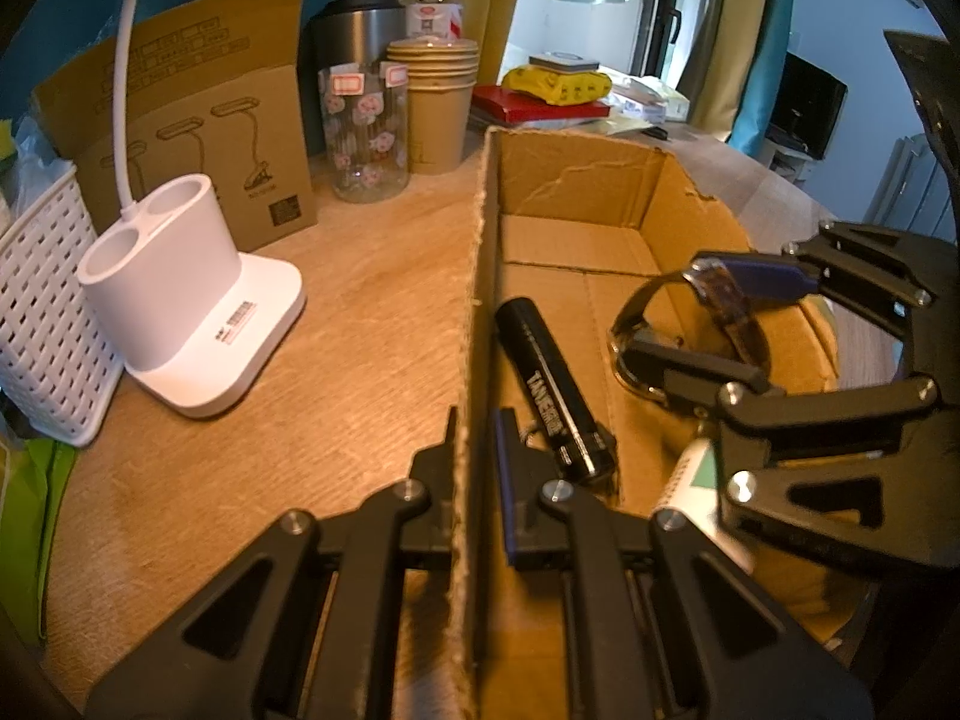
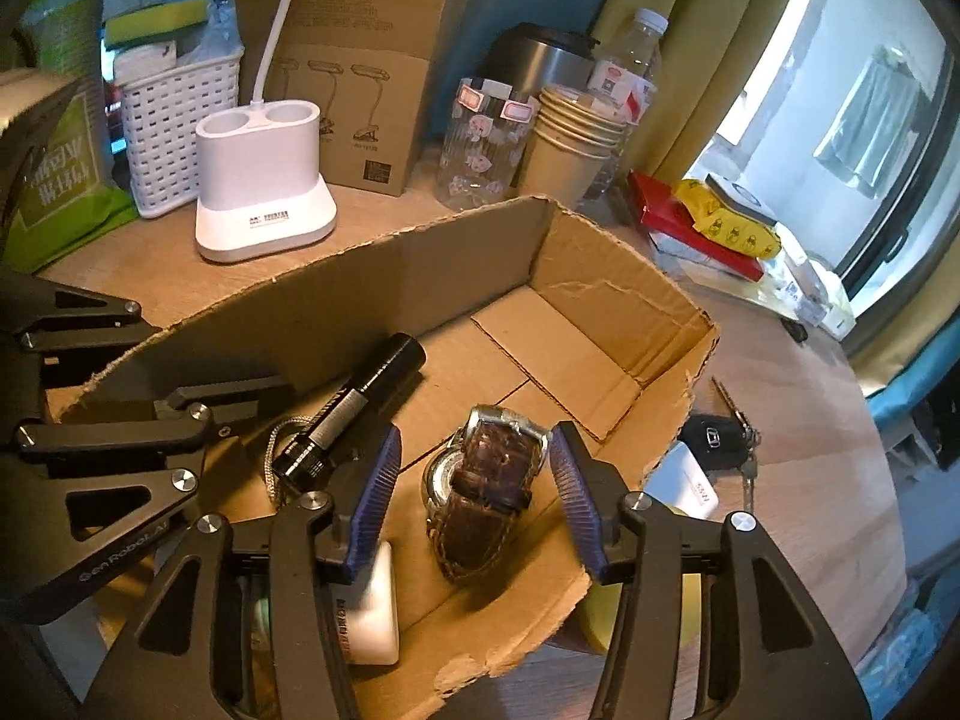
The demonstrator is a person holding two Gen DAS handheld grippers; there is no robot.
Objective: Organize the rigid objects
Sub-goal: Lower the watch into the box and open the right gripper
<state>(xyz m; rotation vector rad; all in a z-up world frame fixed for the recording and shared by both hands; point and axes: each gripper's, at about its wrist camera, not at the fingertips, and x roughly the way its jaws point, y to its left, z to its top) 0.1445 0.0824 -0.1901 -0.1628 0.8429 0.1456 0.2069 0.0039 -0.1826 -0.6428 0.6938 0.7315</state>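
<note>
An open cardboard box (image 2: pixel 420 276) lies on the wooden table. Inside lie a black flashlight (image 2: pixel 354 411), a brown-strapped wristwatch (image 2: pixel 483 498) and a white bottle (image 2: pixel 375 606). My left gripper (image 1: pixel 477 480) is shut on the box's left wall (image 1: pixel 480 312), one finger on each side of it. My right gripper (image 2: pixel 477 498) is open inside the box, its blue pads either side of the watch, apart from it. In the left wrist view the right gripper (image 1: pixel 732 312) brackets the watch (image 1: pixel 729 306), with the flashlight (image 1: pixel 549 384) beside it.
A white lamp base (image 2: pixel 261 198), white basket (image 2: pixel 174 120), lamp carton (image 2: pixel 360 96), glass jar (image 2: pixel 483 144), stacked paper cups (image 2: pixel 570 144), steel tumbler and water bottle stand behind the box. Car keys (image 2: pixel 717 435) and a white card lie to its right. Books and a yellow pack (image 2: pixel 729 222) lie far right.
</note>
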